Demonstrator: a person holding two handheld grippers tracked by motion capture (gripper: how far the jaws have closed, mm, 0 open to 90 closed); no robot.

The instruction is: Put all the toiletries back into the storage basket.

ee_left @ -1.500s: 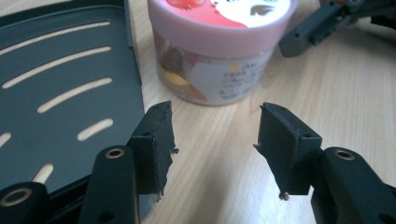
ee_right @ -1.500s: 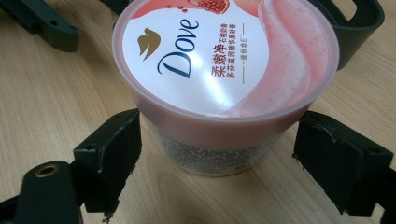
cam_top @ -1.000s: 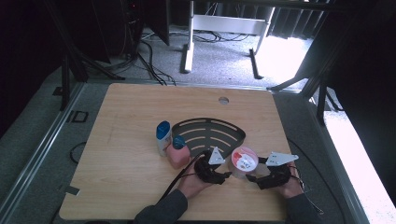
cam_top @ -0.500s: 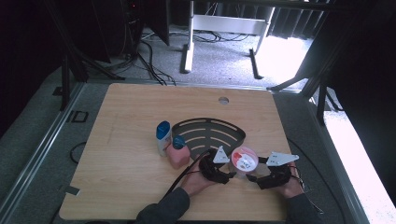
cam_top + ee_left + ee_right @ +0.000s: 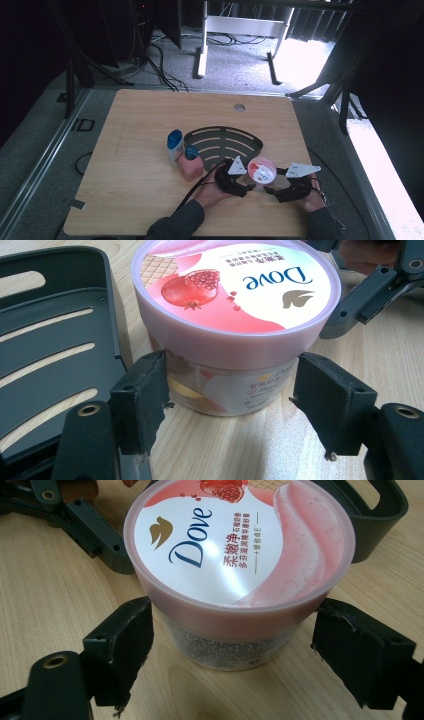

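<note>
The Dove tub (image 5: 235,315) stands upright on the desk (image 5: 130,130), just beside the near right edge of the black slotted tray (image 5: 222,142), with its pink lid still on; it sits between the two tongs, which face each other across it. The left tongs (image 5: 230,395) have just been opening; their jaws stand wide on both sides of the tub's clear body, and a small gap shows at each pad, so they do not press on it. The right tongs (image 5: 230,650) are wide too, one jaw at each side of the tub, both apart from its wall.

I judge that the risk is a poor grip; the lid is wider than the body, so jaws that close too high can catch the lid's rim and slip, or tilt the tub. If both tongs close at once, they can knock one another or push the tub against the tray edge; a push from one side only can slide it on the smooth wood. The pink bottle (image 5: 191,162) and the blue-capped bottle (image 5: 175,145) stand well apart to the left, so they are little endangered.
</note>
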